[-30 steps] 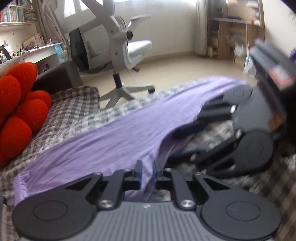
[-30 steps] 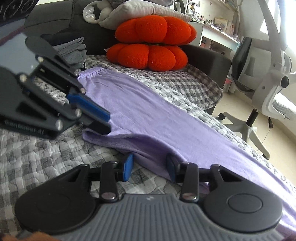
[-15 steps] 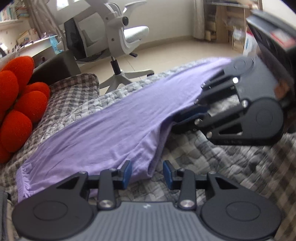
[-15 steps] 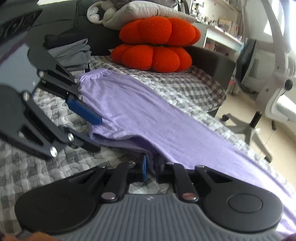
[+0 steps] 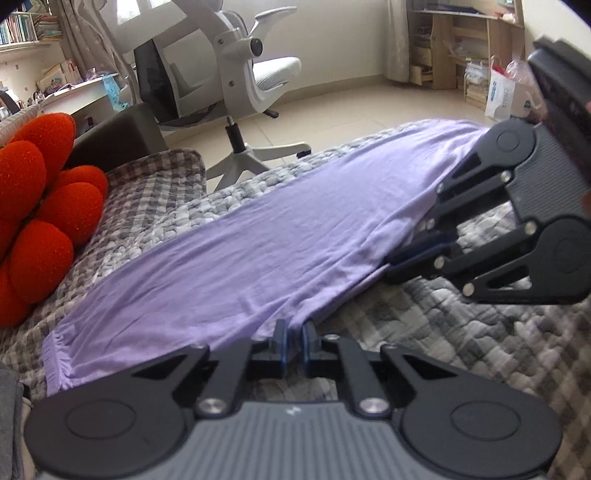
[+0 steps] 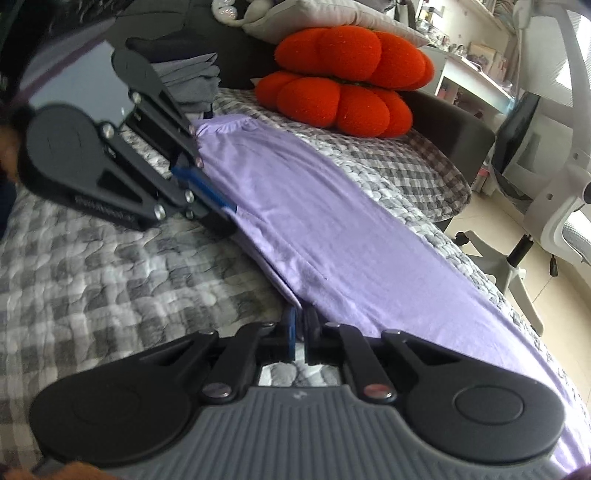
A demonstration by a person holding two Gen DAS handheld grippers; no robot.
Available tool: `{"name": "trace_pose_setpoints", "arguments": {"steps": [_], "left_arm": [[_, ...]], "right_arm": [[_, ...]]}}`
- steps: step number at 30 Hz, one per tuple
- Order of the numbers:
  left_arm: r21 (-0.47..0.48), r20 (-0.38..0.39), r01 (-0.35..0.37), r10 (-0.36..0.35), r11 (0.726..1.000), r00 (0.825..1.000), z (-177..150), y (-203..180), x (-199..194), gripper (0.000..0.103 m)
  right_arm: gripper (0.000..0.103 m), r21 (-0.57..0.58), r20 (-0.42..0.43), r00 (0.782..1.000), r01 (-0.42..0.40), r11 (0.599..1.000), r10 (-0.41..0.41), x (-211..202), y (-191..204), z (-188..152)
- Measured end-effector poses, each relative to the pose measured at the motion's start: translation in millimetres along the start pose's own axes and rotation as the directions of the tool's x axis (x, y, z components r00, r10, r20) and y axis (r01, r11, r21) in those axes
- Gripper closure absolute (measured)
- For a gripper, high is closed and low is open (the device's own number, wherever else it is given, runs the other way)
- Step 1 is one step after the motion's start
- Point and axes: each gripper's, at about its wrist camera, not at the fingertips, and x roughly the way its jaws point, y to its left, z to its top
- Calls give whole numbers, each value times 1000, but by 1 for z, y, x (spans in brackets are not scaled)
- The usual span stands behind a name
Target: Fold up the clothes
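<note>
My left gripper (image 5: pixel 293 338) and right gripper (image 6: pixel 300 325) are closing on the purple garment's (image 5: pixel 240 258) near edge, apparently pinched; next, lift it across evenly.

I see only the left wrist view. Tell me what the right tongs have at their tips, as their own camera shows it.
Observer: The right tongs are closing, with the near edge of the purple garment between their pads.
Operator: Report what lies behind my left tongs.
Observer: The left tongs are closing on that same edge, and behind them is a stack of folded grey clothes.
Operator: Say what is on top of the orange cushion.
Observer: A grey pillow lies on the orange cushion.
</note>
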Motion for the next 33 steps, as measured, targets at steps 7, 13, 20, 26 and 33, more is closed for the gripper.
{"name": "trace_pose_setpoints", "arguments": {"steps": [7, 13, 20, 26, 33], "left_arm": [[28, -10, -22, 22, 999, 1000, -9, -4, -1, 96], [-33, 25, 11, -10, 999, 1000, -5, 7, -11, 96], [-22, 31, 13, -12, 1000, 999, -5, 6, -10, 96], [-25, 64, 0, 2, 1000, 998, -6, 6, -18, 96], [31, 68, -8, 6, 999, 998, -10, -1, -19, 96]], "right_arm": [[103, -47, -36, 999, -30, 998, 29, -4, 11, -1], [90, -3, 7, 998, 58, 998, -58, 1, 1, 1], [67, -6, 41, 994, 97, 995, -97, -2, -2, 1], [65, 1, 47, 994, 95, 996, -95, 6, -5, 5], [62, 2, 33, 993, 110, 994, -110, 11, -12, 3]]}}
